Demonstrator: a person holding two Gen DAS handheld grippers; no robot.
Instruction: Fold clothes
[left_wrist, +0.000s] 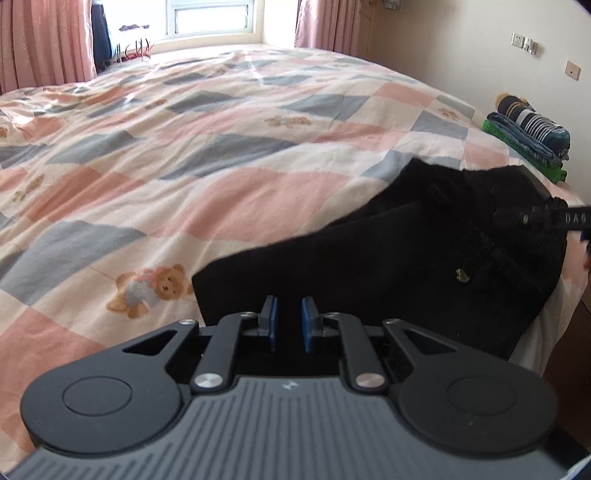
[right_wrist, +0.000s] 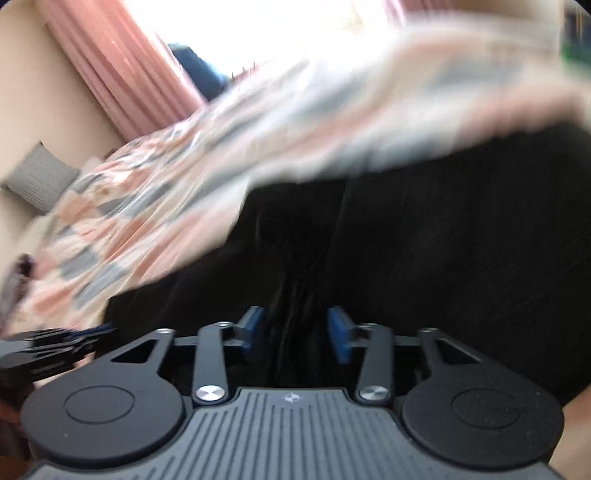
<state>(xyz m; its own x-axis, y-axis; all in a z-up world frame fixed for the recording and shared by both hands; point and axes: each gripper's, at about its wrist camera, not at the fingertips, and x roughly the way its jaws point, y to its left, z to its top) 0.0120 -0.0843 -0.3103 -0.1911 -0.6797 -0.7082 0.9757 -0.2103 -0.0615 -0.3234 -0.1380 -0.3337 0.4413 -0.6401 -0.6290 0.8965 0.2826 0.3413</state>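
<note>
Left tongs (left_wrist: 289, 319) stand nearly shut, apparently pinching the near edge of the black garment (left_wrist: 424, 251) lying on the checked quilt (left_wrist: 184, 147) at the bed's corner. Right tongs (right_wrist: 295, 332) gape over dark cloth, gripping nothing; unsupported, that side may sag and skew the fold.

Black garment (left_wrist: 424, 258): matt, slightly fuzzy cloth. Bedspread (left_wrist: 184, 147): soft printed cotton-like cloth, creased. Left gripper (left_wrist: 289, 325): matt black plastic, shiny metal rivets.
</note>
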